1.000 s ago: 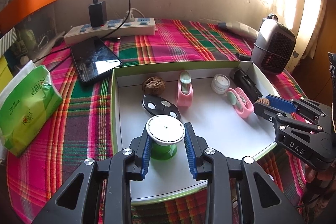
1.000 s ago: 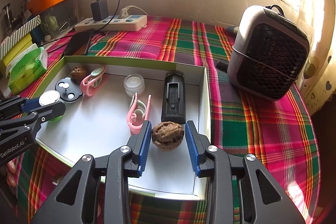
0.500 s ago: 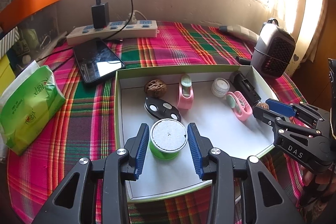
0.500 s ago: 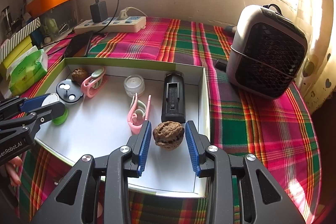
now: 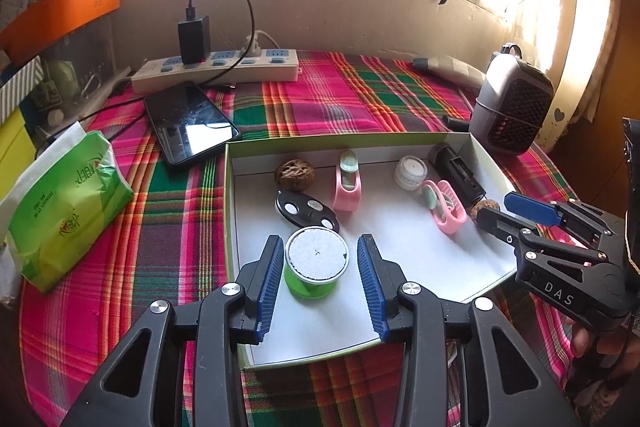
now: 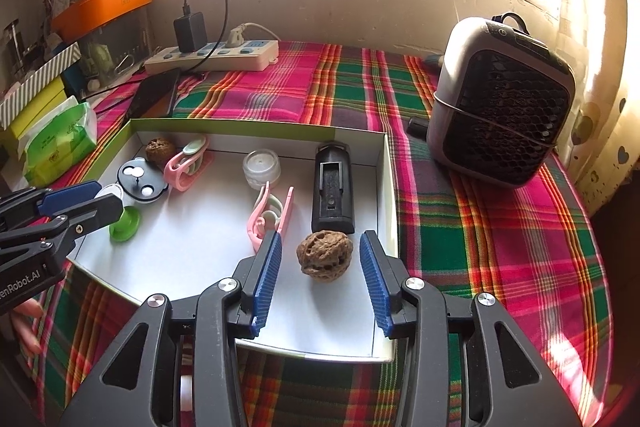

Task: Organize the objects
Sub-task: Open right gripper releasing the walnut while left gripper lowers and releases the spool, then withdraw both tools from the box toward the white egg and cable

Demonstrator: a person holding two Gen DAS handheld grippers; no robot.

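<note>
The table [image 6: 352, 87], under its pink and green plaid cloth, fills both views, and on it sits the shallow white tray [image 5: 416, 255] with the green rim, centre frame. At the right edge of the right wrist view stands the grey heater [image 6: 500, 103]; upper left in the left wrist view lie the power strip [image 5: 224, 69], the dark phone [image 5: 188, 123] and the green tissue pack [image 5: 64, 203].

Now the left hand-held gripper [image 5: 320, 279], lower centre: jaws spread apart, blue pads either side of the green foil-topped cup [image 5: 316, 263], with a gap on the right side and the left pad just beside it. The cup stands upright on the tray floor near the front left.

Over to the right hand-held gripper [image 6: 320, 279], lower centre of its own view: also released, pads clear of the walnut [image 6: 325, 255], which rests on the tray floor near the front right corner, just ahead of the black battery holder [image 6: 333, 191].

Farther back in the tray: two pink clips [image 5: 348, 183] [image 5: 444, 205], a small clear jar [image 5: 410, 171], a black oval piece [image 5: 306, 209], and a second walnut [image 5: 294, 174] at the back left.
</note>
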